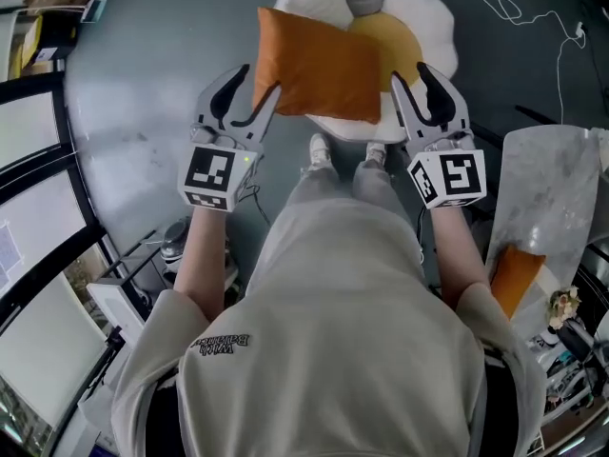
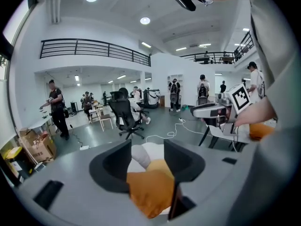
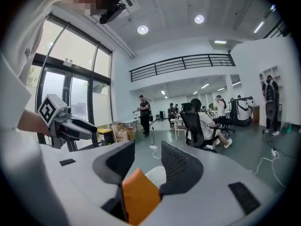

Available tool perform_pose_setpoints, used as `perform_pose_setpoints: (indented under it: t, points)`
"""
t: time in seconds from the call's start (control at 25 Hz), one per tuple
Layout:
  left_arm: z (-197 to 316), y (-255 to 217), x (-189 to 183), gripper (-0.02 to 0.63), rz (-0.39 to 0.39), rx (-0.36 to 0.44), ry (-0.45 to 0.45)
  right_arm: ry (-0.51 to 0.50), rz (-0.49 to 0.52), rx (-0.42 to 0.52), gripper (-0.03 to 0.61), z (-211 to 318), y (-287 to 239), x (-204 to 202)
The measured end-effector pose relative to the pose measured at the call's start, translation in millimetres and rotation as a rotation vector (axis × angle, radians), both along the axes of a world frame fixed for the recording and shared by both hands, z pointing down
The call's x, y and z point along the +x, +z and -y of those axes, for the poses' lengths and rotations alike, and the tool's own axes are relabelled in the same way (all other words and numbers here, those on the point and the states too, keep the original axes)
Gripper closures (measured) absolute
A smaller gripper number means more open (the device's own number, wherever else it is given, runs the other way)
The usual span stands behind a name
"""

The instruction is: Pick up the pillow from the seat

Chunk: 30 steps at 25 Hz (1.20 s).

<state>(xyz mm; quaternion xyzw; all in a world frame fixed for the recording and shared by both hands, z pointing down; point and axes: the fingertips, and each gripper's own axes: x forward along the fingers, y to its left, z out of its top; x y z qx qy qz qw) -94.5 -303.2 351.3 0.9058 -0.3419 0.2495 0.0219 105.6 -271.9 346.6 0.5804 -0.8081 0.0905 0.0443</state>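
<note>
From our head we look steeply down past our own torso [image 1: 333, 312] onto the orange pillow [image 1: 319, 65] and the white seat [image 1: 433, 17]. Each gripper camera rides close behind its jaws, facing level into the hall [image 2: 164, 126] — all three views share the pillow.

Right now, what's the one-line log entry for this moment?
left hand-held gripper: shut on pillow | right hand-held gripper: shut on pillow | pillow: above seat

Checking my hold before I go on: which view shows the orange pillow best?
The head view: the whole orange pillow shows, gripped at either end by the left gripper and right gripper above the white seat. The left gripper view shows only a corner between its jaws; the right gripper view, one edge.
</note>
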Motion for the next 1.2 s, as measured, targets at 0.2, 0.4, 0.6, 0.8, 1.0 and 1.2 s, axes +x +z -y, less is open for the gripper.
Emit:
perform_pose_setpoints:
  t: [0.2,0.4,0.6,0.8,1.0,1.2]
  points:
    - [22.5,70.7,-0.7,0.382,0.06,-0.081,-0.058,0.042,0.066,-0.119,0.325,14.7,81.9,21.4]
    - [37.2,171.5,-10.2,0.33,0.144,-0.179,-0.115,0.056,0.11,-0.215,0.233,30.6,184.8,33.9]
    - [55.3,269.1,-20.6,0.276,0.223,-0.234,-0.138,0.027,0.101,-0.347,0.184,39.0,301.5,36.6]
    - [59.5,357.0,-27.1,0.256,0.29,-0.284,-0.137,-0.008,0.095,-0.445,0.158,36.0,415.4,31.4]
    - [48.4,446.9,-57.6,0.245,0.484,-0.386,-0.16,-0.005,0.16,-0.566,0.127,27.7,525.3,18.9]
    - [38.3,502.0,-91.3,0.238,0.552,-0.488,-0.216,-0.04,0.16,-0.708,0.1,12.1,605.2,1.4]
